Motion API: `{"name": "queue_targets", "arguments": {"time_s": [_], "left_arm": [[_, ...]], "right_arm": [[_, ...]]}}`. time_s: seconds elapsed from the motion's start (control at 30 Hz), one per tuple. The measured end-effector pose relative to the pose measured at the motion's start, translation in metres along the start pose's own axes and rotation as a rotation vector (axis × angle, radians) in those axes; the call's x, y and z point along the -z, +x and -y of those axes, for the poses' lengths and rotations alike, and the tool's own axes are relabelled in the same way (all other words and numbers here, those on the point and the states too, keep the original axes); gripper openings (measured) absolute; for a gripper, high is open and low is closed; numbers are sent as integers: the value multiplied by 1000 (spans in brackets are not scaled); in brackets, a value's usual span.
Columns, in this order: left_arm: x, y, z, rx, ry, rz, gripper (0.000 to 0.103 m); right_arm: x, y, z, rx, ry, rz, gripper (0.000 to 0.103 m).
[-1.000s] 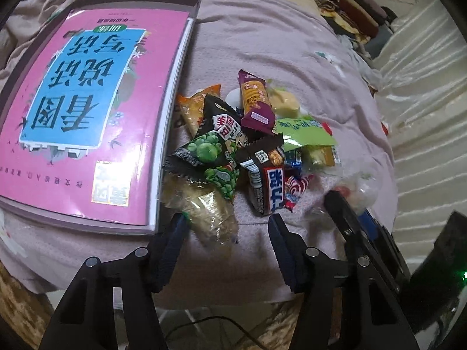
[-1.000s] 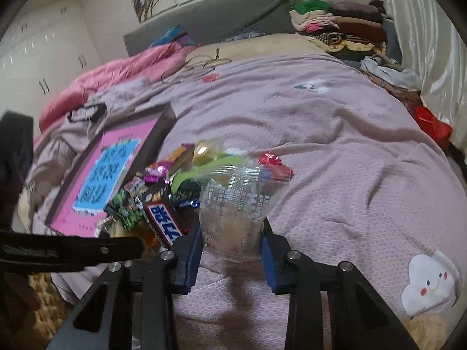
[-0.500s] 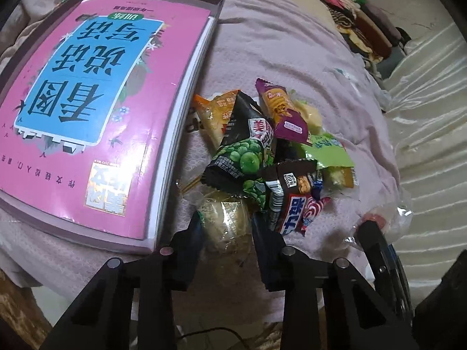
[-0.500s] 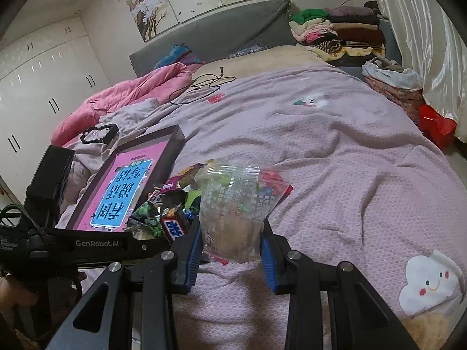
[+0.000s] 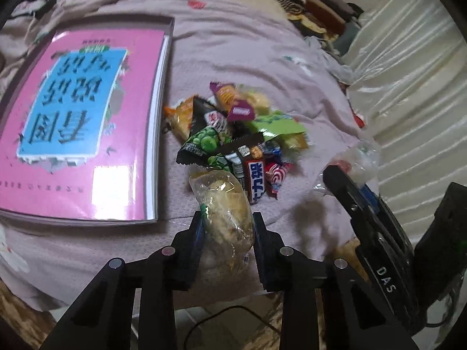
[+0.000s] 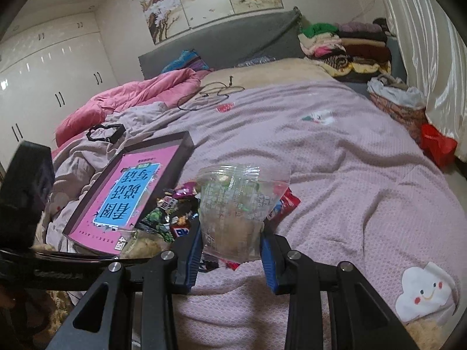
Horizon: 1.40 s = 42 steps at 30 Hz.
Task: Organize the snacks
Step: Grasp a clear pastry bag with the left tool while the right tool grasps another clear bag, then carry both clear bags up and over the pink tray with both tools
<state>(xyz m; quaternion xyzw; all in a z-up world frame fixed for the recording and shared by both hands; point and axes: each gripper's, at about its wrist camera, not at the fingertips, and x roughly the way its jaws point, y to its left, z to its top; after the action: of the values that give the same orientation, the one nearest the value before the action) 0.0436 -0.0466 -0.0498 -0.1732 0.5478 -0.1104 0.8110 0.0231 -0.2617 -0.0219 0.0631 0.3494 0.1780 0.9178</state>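
Note:
My left gripper (image 5: 227, 224) is shut on a clear-wrapped pale yellow pastry (image 5: 224, 204) and holds it above the bed's front edge, just in front of the snack pile (image 5: 236, 137). The pile holds a green pea bag, a chocolate bar, a purple packet and candies. My right gripper (image 6: 232, 245) is shut on a clear plastic zip bag (image 6: 236, 201), held upright with its mouth open, right of the pile (image 6: 172, 213). The right gripper's arm and the bag also show at the right of the left wrist view (image 5: 359, 160).
A pink book (image 5: 78, 125) lies in a dark tray (image 6: 186, 143) left of the snacks. The pink-grey bedspread (image 6: 335, 169) stretches back to a pink duvet (image 6: 128, 99), a cable and stacked clothes (image 6: 344, 46). A white curtain (image 5: 408, 87) hangs at the right.
My left gripper closed on the pastry and lifted it back from the pile. My right gripper raised the zip bag a little higher.

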Motion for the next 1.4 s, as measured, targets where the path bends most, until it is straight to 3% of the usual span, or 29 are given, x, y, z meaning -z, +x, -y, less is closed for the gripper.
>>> {"name": "queue_targets", "arguments": {"time_s": [0.3, 0.63, 1.07, 1.4], "left_arm": [[-2, -30, -13, -4, 20, 79, 32], [-4, -52, -54, -29, -40, 122, 32], [-20, -80, -124, -142, -140, 237, 32], [-22, -78, -158, -226, -153, 249, 32]], "right_arm": [[-3, -8, -26, -17, -52, 22, 36], [-6, -3, -62, -67, -116, 5, 36], [-11, 23, -119, -176, -194, -52, 36], [-4, 60, -157, -221, -242, -136, 36]]}}
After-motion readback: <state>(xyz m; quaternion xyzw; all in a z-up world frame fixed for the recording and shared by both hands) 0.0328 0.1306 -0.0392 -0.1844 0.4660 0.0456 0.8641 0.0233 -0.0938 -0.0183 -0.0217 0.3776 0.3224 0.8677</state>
